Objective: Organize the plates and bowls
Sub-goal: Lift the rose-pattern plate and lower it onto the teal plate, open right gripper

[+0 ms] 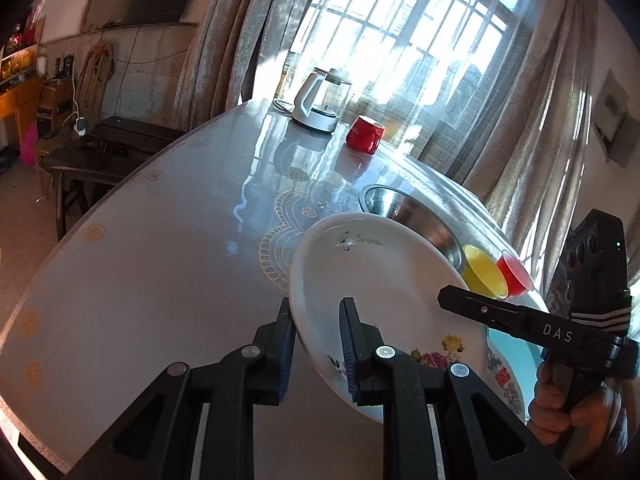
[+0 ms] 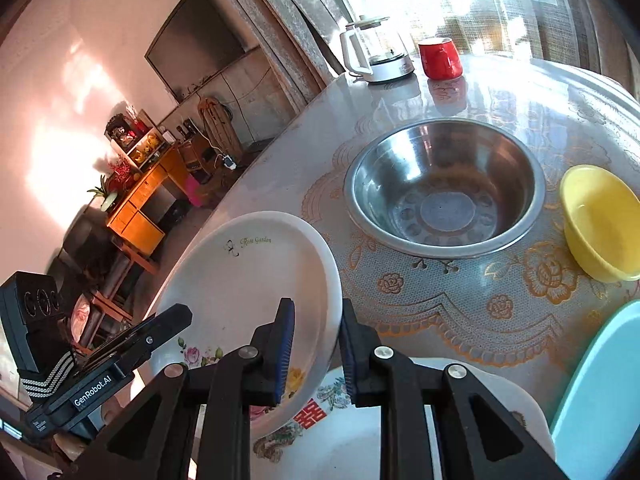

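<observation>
Up front: left gripper and right gripper each pinching opposite rims of the white plate, tilted above the desk
Behind: steel bowl, yellow bowl
Risk: uneven lifting could slip a rim free, dropping it onto the plate below

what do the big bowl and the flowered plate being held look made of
Big bowl: stainless steel by its look, with a silvery mirror-like wall and a stamped ring pattern in the base. Flowered plate: glossy white with printed roses, probably glazed ceramic, though melamine is possible.
</observation>
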